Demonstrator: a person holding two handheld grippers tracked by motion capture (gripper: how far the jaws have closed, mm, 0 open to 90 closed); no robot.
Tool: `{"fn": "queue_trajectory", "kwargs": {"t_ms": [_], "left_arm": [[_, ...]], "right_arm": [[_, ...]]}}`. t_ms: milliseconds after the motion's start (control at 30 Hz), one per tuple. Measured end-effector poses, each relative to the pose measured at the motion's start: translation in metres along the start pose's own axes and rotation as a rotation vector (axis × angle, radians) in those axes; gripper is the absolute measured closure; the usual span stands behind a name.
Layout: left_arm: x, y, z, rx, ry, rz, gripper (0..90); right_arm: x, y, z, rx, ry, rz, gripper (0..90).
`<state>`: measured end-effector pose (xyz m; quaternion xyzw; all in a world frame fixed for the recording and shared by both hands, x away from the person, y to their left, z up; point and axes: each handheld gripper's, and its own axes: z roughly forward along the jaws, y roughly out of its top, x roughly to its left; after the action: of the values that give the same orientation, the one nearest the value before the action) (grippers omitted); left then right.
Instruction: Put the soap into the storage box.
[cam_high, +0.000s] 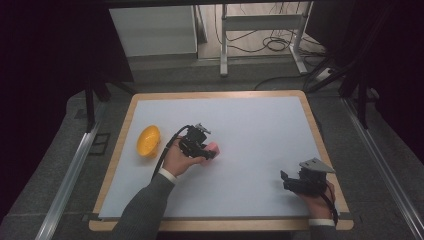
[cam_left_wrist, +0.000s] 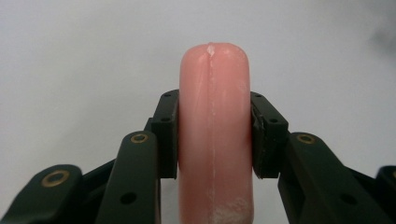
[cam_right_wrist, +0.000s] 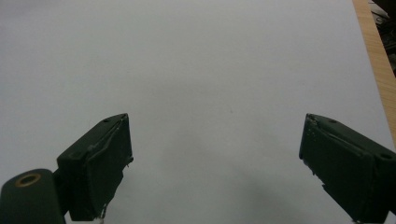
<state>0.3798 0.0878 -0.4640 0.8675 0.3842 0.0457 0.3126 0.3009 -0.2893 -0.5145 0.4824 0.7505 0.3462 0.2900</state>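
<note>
A pink rounded object (cam_left_wrist: 214, 130), smooth with a seam down its middle, stands between the jaws of my left gripper (cam_left_wrist: 215, 135), which is shut on it. From above, that left gripper (cam_high: 206, 149) sits near the middle of the white table sheet (cam_high: 250, 130), and the pink object (cam_high: 214, 149) pokes out to its right. A yellow bowl (cam_high: 148, 140) lies to the left of that hand. My right gripper (cam_high: 286, 181) rests near the front right of the sheet; its jaws are wide apart in the right gripper view (cam_right_wrist: 215, 158), with nothing between them.
The table's wooden rim (cam_high: 312, 117) frames the white sheet, and the rim (cam_right_wrist: 376, 56) also runs along the right side of the right gripper view. Beyond the table stand a metal frame (cam_high: 260, 25), floor cables (cam_high: 275, 45) and a pale cabinet (cam_high: 155, 30).
</note>
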Motion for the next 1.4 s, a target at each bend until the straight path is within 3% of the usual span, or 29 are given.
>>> {"fn": "queue_trajectory", "kwargs": {"t_ms": [633,900,1400], "left_arm": [[0.023,-0.014,-0.032,-0.043,0.059,-0.043,60.6],[0.032,-0.017,-0.042,-0.036,0.08,-0.047,60.6],[0.059,-0.03,-0.057,-0.028,0.119,-0.096,60.7]], "right_arm": [[0.002,-0.001,0.003,0.007,0.0,-0.007,9.0],[0.003,-0.001,0.004,0.011,-0.002,-0.012,9.0],[0.005,-0.002,0.006,0.016,-0.002,-0.018,9.0]]}}
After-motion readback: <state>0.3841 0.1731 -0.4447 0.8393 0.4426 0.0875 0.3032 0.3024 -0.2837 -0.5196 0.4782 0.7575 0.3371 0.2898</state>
